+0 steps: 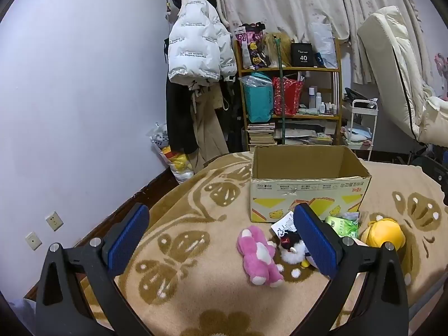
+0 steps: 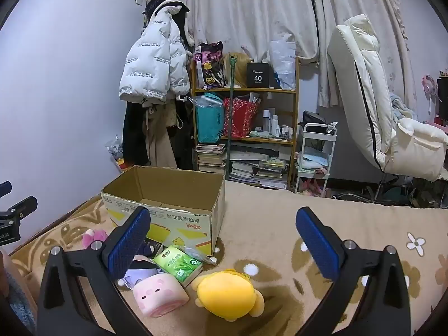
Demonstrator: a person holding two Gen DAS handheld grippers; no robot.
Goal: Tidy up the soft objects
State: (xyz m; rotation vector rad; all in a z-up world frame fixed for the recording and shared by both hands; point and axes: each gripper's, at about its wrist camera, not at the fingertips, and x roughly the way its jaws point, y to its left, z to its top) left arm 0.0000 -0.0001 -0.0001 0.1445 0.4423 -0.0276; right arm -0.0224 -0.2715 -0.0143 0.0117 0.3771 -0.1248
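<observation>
An open cardboard box [image 1: 308,193] stands on the patterned blanket; it also shows in the right wrist view [image 2: 179,218]. In front of it lie a pink plush bear [image 1: 259,254], a black-and-white plush [image 1: 291,247], a green tissue pack [image 1: 343,225] and a yellow plush [image 1: 383,232]. The right wrist view shows the yellow plush [image 2: 228,294], the green tissue pack [image 2: 177,263] and a pink square plush [image 2: 159,294]. My left gripper [image 1: 221,238] is open and empty above the blanket, left of the toys. My right gripper [image 2: 224,240] is open and empty above the yellow plush.
A wooden shelf [image 1: 291,95] full of bags, bottles and books stands behind the bed, with hanging coats [image 1: 196,56] to its left. A white chair [image 2: 378,112] and a small white cart [image 2: 316,154] stand at the right. The bed's left edge drops toward the wall.
</observation>
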